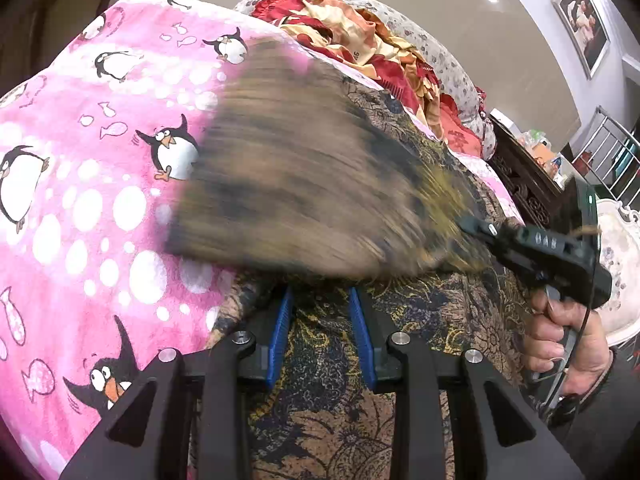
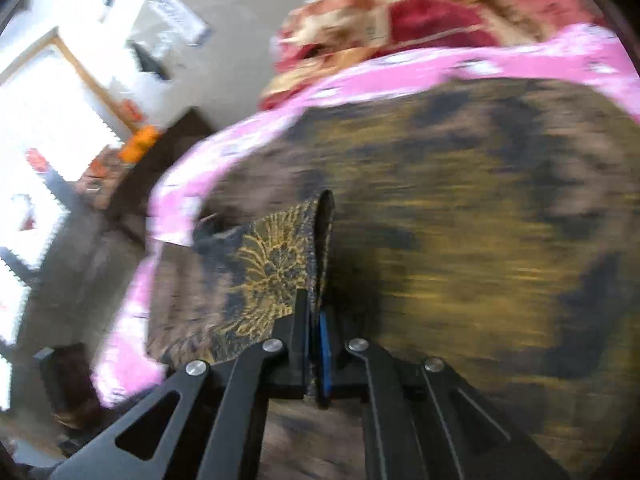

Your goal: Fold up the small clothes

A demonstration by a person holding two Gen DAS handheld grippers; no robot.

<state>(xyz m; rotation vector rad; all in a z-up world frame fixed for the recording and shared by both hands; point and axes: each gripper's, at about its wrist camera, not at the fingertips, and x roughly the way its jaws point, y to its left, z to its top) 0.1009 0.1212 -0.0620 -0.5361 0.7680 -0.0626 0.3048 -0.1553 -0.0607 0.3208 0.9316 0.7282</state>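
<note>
A dark brown garment with gold and black floral print (image 1: 320, 400) lies on a pink penguin blanket (image 1: 100, 200). My left gripper (image 1: 320, 320) sits low in the left wrist view, and cloth fills the gap between its blue pads (image 1: 280, 332). From the right, my right gripper (image 1: 466, 226), held by a hand (image 1: 560, 340), lifts a motion-blurred flap of the garment (image 1: 300, 180) over the rest. In the right wrist view the right gripper (image 2: 314, 312) is shut on a folded edge of the garment (image 2: 272, 264), which stands up between its pads. The rest of the cloth (image 2: 480, 220) is blurred.
A heap of red and cream floral bedding (image 1: 360, 40) lies at the far end of the blanket, also seen as bedding (image 2: 400, 20). Dark carved furniture (image 1: 520, 184) and a white chair (image 1: 620, 240) stand to the right. The blanket's edge (image 2: 180, 184) drops to the floor at left.
</note>
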